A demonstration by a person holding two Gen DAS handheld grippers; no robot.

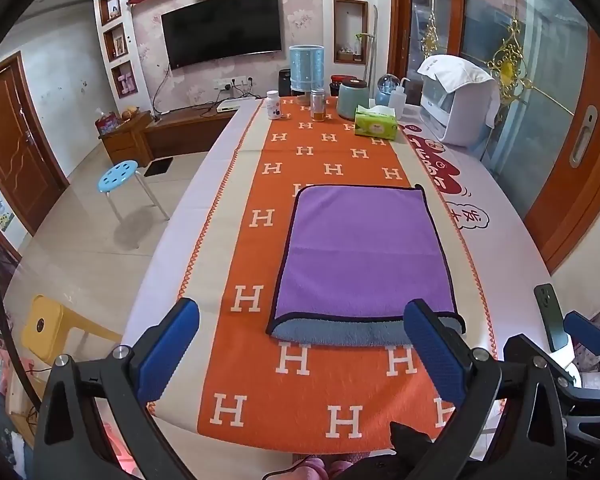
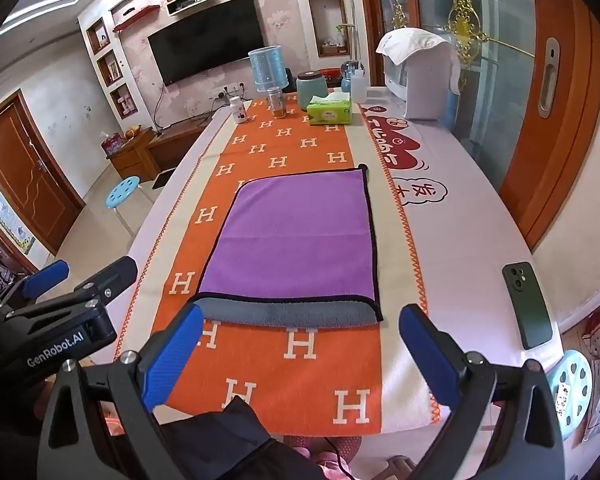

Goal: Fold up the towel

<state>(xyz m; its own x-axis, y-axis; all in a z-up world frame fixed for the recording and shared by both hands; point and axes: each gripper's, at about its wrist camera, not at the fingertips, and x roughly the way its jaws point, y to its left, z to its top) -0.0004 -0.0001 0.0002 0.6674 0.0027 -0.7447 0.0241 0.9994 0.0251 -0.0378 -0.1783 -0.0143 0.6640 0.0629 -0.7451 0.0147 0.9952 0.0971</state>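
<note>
A purple towel (image 1: 364,248) with a dark hem lies folded on the orange H-patterned runner (image 1: 256,364); its grey underside shows as a strip along the near edge. It also shows in the right wrist view (image 2: 296,240). My left gripper (image 1: 300,352) is open and empty, just short of the towel's near edge. My right gripper (image 2: 300,356) is open and empty, also just short of the near edge. The left gripper's body shows at the left of the right wrist view (image 2: 60,320).
A dark green phone (image 2: 528,304) lies on the white tablecloth at the right. At the far end stand a green tissue box (image 1: 376,122), jars, a blue basket (image 1: 307,68) and a white appliance (image 1: 456,100). A blue stool (image 1: 118,178) stands on the floor at the left.
</note>
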